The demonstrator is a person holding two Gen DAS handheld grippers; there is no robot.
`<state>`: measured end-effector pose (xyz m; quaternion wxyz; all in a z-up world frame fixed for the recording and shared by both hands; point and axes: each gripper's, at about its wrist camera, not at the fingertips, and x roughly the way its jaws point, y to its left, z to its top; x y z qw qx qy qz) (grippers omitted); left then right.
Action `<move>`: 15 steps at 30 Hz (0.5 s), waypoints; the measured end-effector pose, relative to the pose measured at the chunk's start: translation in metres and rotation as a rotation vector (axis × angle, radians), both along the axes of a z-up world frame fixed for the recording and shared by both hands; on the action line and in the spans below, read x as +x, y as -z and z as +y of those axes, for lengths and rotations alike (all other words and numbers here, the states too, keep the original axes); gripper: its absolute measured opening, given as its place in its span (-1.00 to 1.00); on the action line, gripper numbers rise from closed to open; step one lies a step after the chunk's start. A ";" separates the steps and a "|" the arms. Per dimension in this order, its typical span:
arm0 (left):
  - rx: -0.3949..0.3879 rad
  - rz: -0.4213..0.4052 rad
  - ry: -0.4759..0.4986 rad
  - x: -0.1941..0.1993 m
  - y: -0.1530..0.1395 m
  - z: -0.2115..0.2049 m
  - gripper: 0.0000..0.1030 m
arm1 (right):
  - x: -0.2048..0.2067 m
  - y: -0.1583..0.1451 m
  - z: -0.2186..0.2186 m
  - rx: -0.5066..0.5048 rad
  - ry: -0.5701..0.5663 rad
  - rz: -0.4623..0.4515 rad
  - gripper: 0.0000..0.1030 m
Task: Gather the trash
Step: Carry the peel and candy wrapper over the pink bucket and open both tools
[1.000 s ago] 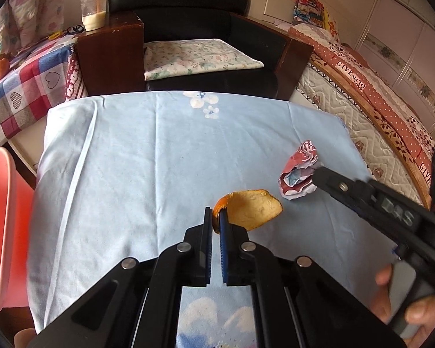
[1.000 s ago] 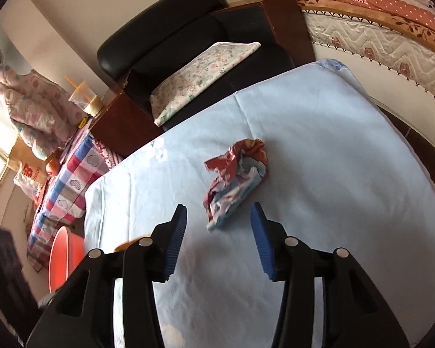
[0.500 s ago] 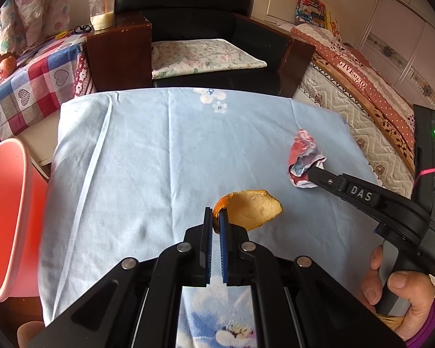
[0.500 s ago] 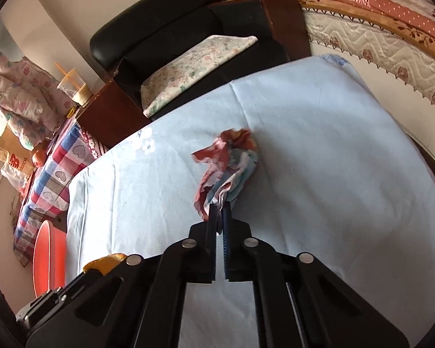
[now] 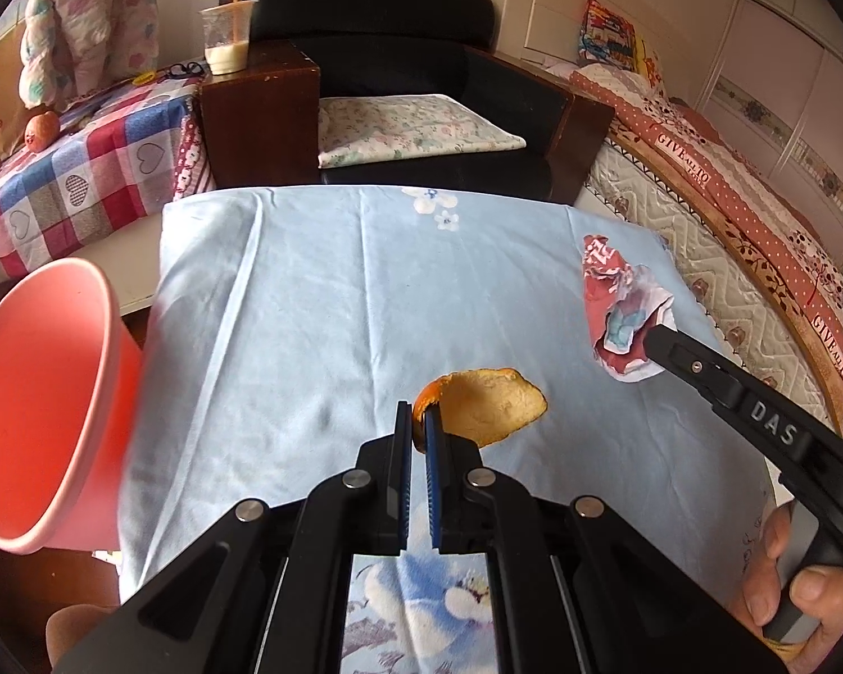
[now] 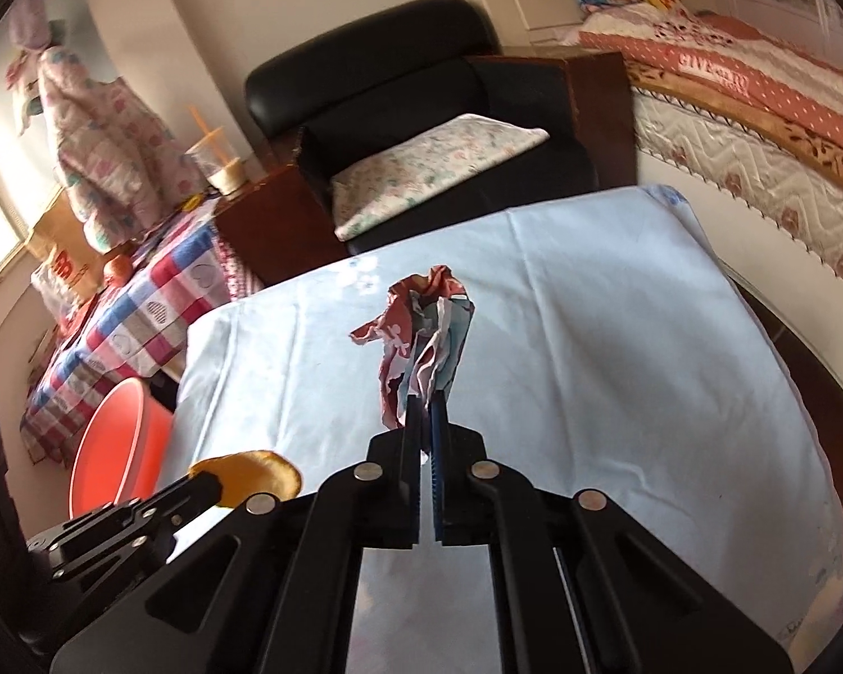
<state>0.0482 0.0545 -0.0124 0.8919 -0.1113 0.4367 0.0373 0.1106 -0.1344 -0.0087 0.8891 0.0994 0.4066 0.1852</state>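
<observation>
Crumpled wrapper, pinched by right tongs, now hangs lifted off tablecloth.

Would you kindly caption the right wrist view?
Right hand-held gripper shut on a crumpled wrapper above the blue tablecloth.

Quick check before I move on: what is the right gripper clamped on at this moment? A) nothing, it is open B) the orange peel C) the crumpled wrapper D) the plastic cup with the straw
C: in the right wrist view the right gripper is shut on the lower end of the crumpled wrapper, while the orange peel sits in the left gripper.
</observation>
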 end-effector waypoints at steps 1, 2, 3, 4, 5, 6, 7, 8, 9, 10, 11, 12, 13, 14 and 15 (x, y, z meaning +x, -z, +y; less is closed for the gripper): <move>-0.003 -0.002 -0.005 -0.002 -0.001 0.002 -0.93 | -0.003 -0.002 0.003 0.005 -0.011 -0.002 -0.93; -0.006 -0.005 -0.012 -0.005 -0.003 0.005 -0.93 | -0.005 -0.004 0.006 0.007 -0.022 -0.005 -0.93; -0.007 -0.007 -0.018 -0.008 -0.004 0.007 -0.93 | -0.008 -0.004 0.007 0.008 -0.029 -0.008 -0.93; -0.008 -0.009 -0.024 -0.010 -0.005 0.010 -0.93 | -0.010 -0.005 0.010 0.007 -0.039 -0.011 -0.93; -0.009 -0.011 -0.029 -0.012 -0.006 0.012 -0.93 | -0.013 -0.007 0.014 0.006 -0.051 -0.014 -0.93; -0.010 -0.014 -0.039 -0.015 -0.008 0.016 -0.93 | -0.014 -0.008 0.016 0.006 -0.059 -0.016 -0.93; -0.011 -0.017 -0.044 -0.017 -0.009 0.018 -0.93 | -0.016 -0.009 0.019 0.004 -0.066 -0.018 -0.93; -0.011 -0.022 -0.054 -0.021 -0.011 0.022 -0.93 | -0.018 -0.010 0.022 0.004 -0.074 -0.019 -0.93; -0.012 -0.025 -0.062 -0.023 -0.013 0.025 -0.93 | -0.020 -0.011 0.026 0.002 -0.086 -0.021 -0.93; -0.012 -0.027 -0.068 -0.025 -0.013 0.027 -0.93 | -0.021 -0.012 0.030 0.001 -0.095 -0.023 -0.93; -0.012 -0.030 -0.078 -0.028 -0.015 0.031 -0.93 | -0.023 -0.013 0.033 -0.001 -0.102 -0.025 -0.93; -0.012 -0.032 -0.084 -0.030 -0.016 0.034 -0.93 | -0.025 -0.014 0.038 -0.002 -0.113 -0.027 -0.93; -0.012 -0.034 -0.092 -0.032 -0.017 0.037 -0.93 | -0.027 -0.015 0.041 -0.003 -0.121 -0.029 -0.93; -0.012 -0.036 -0.099 -0.034 -0.018 0.040 -0.93 | -0.028 -0.016 0.045 -0.004 -0.130 -0.030 -0.93; -0.012 -0.038 -0.108 -0.037 -0.019 0.044 -0.93 | -0.029 -0.017 0.049 -0.005 -0.140 -0.032 -0.93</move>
